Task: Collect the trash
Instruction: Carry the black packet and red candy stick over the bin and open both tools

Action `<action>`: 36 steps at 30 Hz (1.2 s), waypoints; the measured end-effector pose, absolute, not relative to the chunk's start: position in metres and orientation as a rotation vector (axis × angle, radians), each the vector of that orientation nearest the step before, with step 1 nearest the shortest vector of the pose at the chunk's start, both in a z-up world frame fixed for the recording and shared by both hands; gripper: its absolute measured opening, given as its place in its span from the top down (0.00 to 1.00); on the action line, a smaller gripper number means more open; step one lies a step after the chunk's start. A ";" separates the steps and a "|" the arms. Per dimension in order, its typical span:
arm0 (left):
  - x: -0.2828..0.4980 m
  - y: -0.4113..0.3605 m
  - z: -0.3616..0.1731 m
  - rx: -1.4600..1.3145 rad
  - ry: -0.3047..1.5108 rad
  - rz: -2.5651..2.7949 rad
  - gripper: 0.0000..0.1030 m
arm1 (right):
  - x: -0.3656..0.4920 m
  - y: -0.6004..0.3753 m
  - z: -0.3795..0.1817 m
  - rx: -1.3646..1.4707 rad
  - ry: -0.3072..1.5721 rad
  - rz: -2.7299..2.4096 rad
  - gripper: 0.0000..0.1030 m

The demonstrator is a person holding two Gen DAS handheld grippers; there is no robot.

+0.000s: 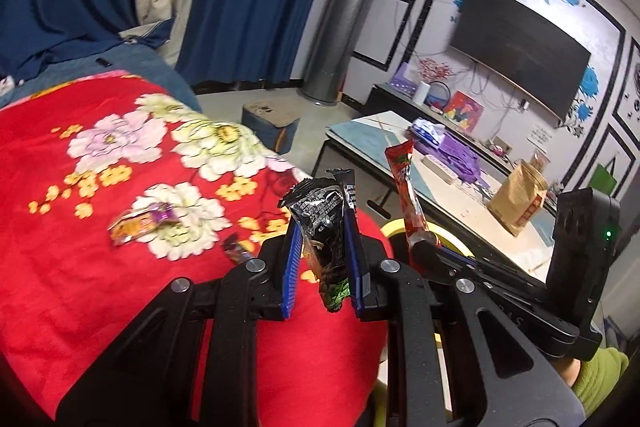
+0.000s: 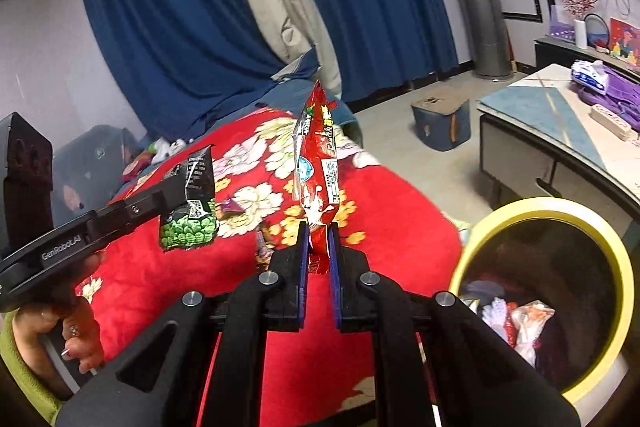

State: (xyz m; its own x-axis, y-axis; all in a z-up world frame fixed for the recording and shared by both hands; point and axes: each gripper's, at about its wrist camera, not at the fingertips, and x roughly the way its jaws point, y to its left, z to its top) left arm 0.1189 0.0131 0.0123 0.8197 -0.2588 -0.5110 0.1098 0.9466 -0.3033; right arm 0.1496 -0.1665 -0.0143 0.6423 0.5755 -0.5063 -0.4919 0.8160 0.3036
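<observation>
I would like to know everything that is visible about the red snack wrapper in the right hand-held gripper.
The red snack wrapper is a long, narrow packet of glossy, crinkled plastic film with white print, a pale round mark and a label panel with a barcode. It stands nearly upright, its lower end pinched between the blue pads of the right hand-held gripper. It is held in the air above the red floral blanket. Only the pads touch it.

From my right wrist camera I can read "GenRobot.AI" in pale letters along the side of the left gripper (image 2: 180, 195). The black and green snack wrapper (image 2: 191, 205) it holds and my red wrapper (image 2: 318, 167) carry print and a code square, all too small for me to read.
</observation>
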 end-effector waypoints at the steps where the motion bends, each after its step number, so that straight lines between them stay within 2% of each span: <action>1: 0.120 0.009 0.013 -0.262 0.578 -0.206 0.86 | 0.150 -0.171 -0.014 0.147 0.622 0.602 0.91; 21: 0.132 -0.045 0.011 -0.184 0.573 -0.308 0.86 | 0.157 -0.234 -0.019 0.191 0.596 0.460 0.91; 36: 0.145 -0.103 -0.001 -0.107 0.608 -0.402 0.86 | 0.163 -0.294 -0.047 0.231 0.638 0.315 0.91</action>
